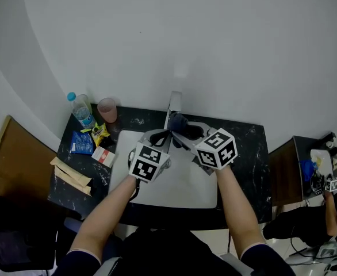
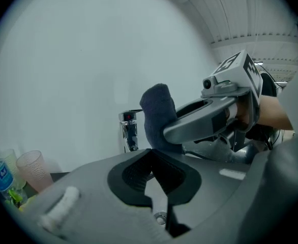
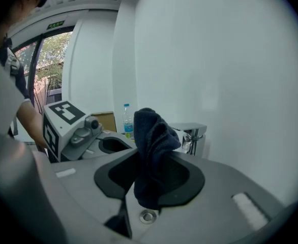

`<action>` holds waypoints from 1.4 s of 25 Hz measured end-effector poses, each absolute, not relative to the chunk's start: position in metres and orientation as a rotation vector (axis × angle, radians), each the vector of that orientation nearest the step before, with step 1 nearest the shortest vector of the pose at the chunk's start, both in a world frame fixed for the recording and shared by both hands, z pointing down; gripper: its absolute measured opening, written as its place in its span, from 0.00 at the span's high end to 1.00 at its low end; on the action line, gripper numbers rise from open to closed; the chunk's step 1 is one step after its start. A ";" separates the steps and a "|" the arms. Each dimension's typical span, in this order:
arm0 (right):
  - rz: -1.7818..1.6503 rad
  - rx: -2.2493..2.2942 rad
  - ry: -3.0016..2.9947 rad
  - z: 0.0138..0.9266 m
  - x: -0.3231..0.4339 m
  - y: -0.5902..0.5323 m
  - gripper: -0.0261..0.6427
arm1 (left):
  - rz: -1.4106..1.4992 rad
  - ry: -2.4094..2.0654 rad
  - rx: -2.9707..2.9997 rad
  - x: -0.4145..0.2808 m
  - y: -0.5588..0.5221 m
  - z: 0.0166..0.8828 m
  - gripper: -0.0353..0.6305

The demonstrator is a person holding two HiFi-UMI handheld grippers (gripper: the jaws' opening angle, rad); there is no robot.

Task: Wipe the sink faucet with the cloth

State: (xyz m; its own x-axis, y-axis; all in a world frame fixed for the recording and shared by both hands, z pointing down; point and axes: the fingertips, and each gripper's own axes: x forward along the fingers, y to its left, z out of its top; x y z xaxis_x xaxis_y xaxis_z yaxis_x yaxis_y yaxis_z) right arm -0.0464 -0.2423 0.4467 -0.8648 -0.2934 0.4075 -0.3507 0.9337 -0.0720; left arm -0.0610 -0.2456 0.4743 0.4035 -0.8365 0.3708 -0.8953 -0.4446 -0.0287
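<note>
A pale wall (image 1: 203, 33) fills the upper part of the head view. Below it stands a dark marbled bench (image 1: 250, 154), with a white sink (image 1: 180, 191) set into its middle.

The person's bare forearms reach in from 6 o'clock, one gripper in each hand, both over the sink's far half. The left gripper (image 1: 157, 137) sits toward 10 o'clock of the basin. In its own view its jaws (image 2: 151, 159) are pressed together with nothing between them. The right gripper (image 1: 184, 132) sits toward 1 o'clock of the basin, and its jaws (image 3: 151, 173) are clamped on the cloth (image 3: 151, 146). The cloth is dark blue, and its bunched upper end stands above the jaw tips.

The chrome faucet (image 1: 174, 103) rises at 12 o'clock of the sink, against the wall. In the head view the cloth (image 1: 180, 125) lies just in front of the faucet's base. It may be touching the metal, but no view settles that. In the left gripper view the cloth (image 2: 156, 117) stands at 3 o'clock of the faucet (image 2: 130, 131), close beside it.

On the bench at 9 to 10 o'clock of the sink are a water bottle (image 1: 81, 111) with a blue cap, a pinkish cup (image 1: 107, 109), a blue packet (image 1: 82, 143) and a small red-and-white box (image 1: 103, 156).
</note>
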 end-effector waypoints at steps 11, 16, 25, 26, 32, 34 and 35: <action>0.081 0.485 -2.599 0.451 -0.061 -0.265 0.78 | 0.554 -1.476 2.482 -0.057 -0.231 0.488 0.95; 0.034 0.499 -2.527 0.458 -0.062 -0.280 0.78 | 0.546 -1.498 2.461 -0.068 -0.233 0.488 0.95; -0.223 0.581 -2.375 0.464 -0.064 -0.297 0.78 | 0.563 -1.473 2.446 -0.078 -0.237 0.493 0.95; -0.236 0.598 -2.365 0.465 -0.064 -0.298 0.78 | 0.561 -1.470 2.447 -0.077 -0.237 0.493 0.95; -0.326 0.675 -2.350 0.468 -0.066 -0.305 0.78 | 0.563 -1.462 2.451 -0.077 -0.237 0.492 0.95; -0.348 0.681 -2.366 0.469 -0.068 -0.306 0.78 | 0.563 -1.457 2.453 -0.077 -0.238 0.492 0.95; -0.346 0.686 -2.378 0.470 -0.069 -0.306 0.78 | 0.563 -1.453 2.454 -0.077 -0.238 0.492 0.95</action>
State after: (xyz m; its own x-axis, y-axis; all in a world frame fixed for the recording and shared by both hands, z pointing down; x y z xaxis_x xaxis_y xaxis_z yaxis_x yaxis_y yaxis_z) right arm -0.0689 -0.3063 0.4697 -0.6649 -0.5530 0.5021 -0.3872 0.8301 0.4014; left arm -0.0772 -0.2377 0.4924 0.4331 -0.7876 0.4384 -0.8774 -0.4797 0.0051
